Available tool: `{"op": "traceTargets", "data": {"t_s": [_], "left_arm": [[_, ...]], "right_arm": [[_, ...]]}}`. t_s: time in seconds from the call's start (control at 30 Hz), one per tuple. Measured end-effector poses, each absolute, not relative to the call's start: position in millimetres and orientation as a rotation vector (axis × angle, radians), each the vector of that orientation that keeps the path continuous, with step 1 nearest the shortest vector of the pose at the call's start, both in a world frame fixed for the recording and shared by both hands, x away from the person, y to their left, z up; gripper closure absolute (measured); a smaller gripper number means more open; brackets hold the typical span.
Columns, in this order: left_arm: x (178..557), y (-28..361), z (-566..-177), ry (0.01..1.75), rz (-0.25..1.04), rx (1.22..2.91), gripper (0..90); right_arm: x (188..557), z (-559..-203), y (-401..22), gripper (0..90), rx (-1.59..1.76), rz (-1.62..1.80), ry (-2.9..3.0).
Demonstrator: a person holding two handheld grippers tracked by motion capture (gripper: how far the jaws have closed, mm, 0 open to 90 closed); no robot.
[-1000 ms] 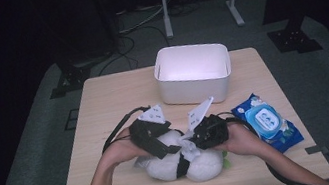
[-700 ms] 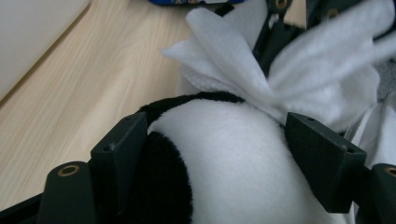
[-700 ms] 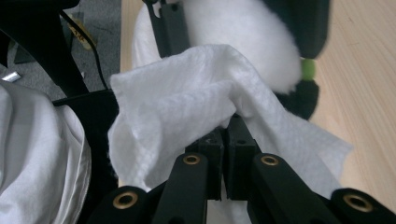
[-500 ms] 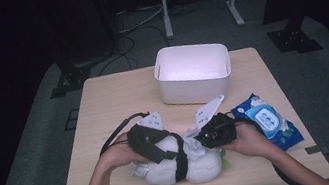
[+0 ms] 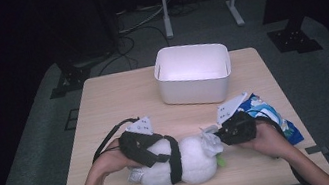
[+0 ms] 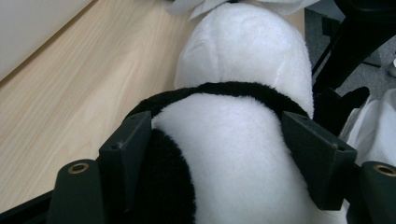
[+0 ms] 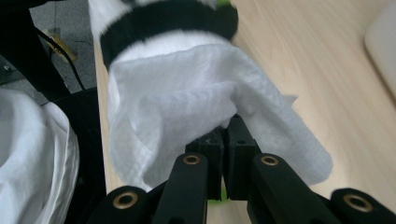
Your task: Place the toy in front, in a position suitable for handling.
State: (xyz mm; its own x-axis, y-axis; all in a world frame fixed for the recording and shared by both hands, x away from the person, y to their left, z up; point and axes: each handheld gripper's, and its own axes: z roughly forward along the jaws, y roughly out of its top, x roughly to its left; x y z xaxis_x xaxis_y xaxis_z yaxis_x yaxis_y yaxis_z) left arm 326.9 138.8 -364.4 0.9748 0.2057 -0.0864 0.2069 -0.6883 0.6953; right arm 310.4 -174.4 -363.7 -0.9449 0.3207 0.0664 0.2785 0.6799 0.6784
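On the worktop (image 5: 118,100), left claw (image 6: 229,154) has been closing around the plush panda (image 5: 184,160); right claw (image 7: 224,140) clamps a white wipe (image 7: 187,102)

A soft plush panda toy (image 5: 184,159) with fuzzy white and black pile lies near the front edge of a pale, smooth wood-grain table (image 5: 118,100). A thin, crinkled white wipe (image 7: 187,112) has a woven, matt texture. The gripper jaws look like matt black plastic with brass-coloured rivets. A smooth white plastic tub (image 5: 193,73) sits toward the far edge; a glossy blue wipes packet (image 5: 270,113) lies by the right edge.
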Motion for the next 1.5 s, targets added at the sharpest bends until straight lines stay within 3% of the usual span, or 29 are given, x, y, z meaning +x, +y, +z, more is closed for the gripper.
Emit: {"op": "traceTargets", "data": {"t_s": [0.3, 0.67, 1.03, 1.5], "left_arm": [[329.1, 139.1, -364.5, 0.291, -0.011, 2.35, 26.3], [329.6, 140.6, -366.4, 0.287, -0.023, 2.332, 25.9], [331.0, 147.5, -369.5, 0.308, -0.02, 2.272, 25.4], [322.2, 157.2, -359.8, 0.234, -0.002, 2.32, 26.1]], "right_arm": [[304.1, -402.8, -201.7, 86.8, 0.665, 1.071, 2.855], [306.1, -434.7, -183.3, 86.8, 0.702, 1.068, 2.911], [314.5, -423.2, -177.6, 87.2, 0.737, 1.26, 2.886], [317.8, -374.7, -147.0, 87.1, 0.583, 1.261, 2.84]]}}
